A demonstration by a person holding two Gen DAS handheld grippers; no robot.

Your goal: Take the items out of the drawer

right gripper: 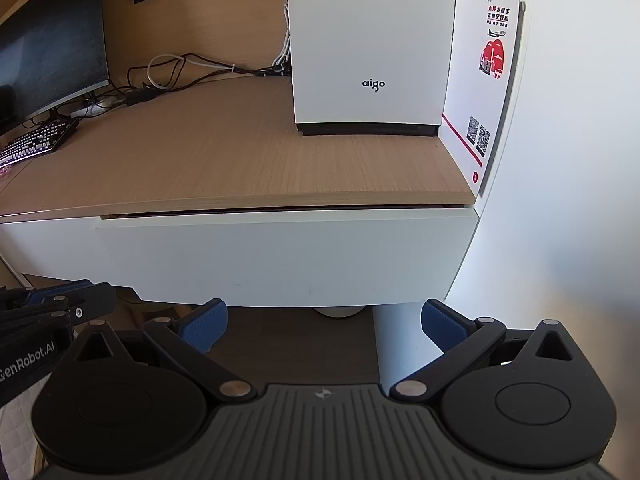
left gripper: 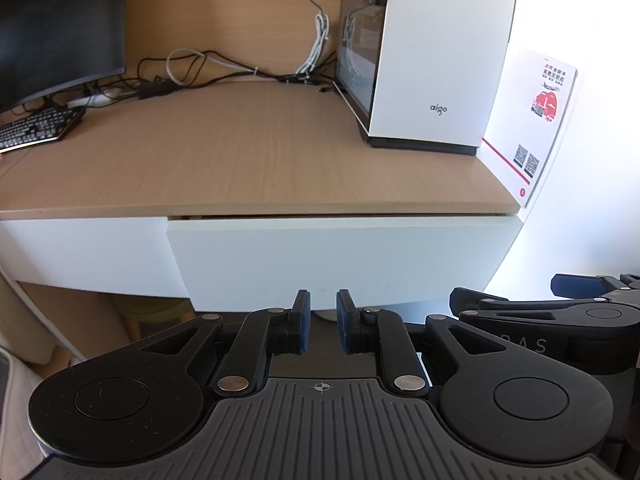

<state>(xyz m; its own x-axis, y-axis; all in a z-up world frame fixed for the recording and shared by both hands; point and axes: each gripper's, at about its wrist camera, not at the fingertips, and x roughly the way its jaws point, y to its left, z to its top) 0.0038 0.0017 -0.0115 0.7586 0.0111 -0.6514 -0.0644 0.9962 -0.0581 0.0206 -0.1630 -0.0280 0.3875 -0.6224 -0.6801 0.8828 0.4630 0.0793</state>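
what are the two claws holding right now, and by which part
Nothing. The left claw has a narrow empty gap between its blue pads; the right claw is wide open. Both are short of the white drawer front.

1. "aigo" in dark lowercase letters stands low on the front of the white computer case (right gripper: 372, 48), which sits on the table (right gripper: 224, 160).
2. Just right of the computer case leans a white card (right gripper: 480, 80) with red Chinese characters at its top (too small to read), a small aeroplane drawing, a red picture, and two QR codes lower down.
3. "GenRobot.AI" in white letters stands on the black body of the left claw (right gripper: 60, 304), well left of the computer case in the right wrist view.
4. "RAS" (faint, partly cut off) is embossed on the right claw (left gripper: 560, 292), below and right of the computer case in the left wrist view.
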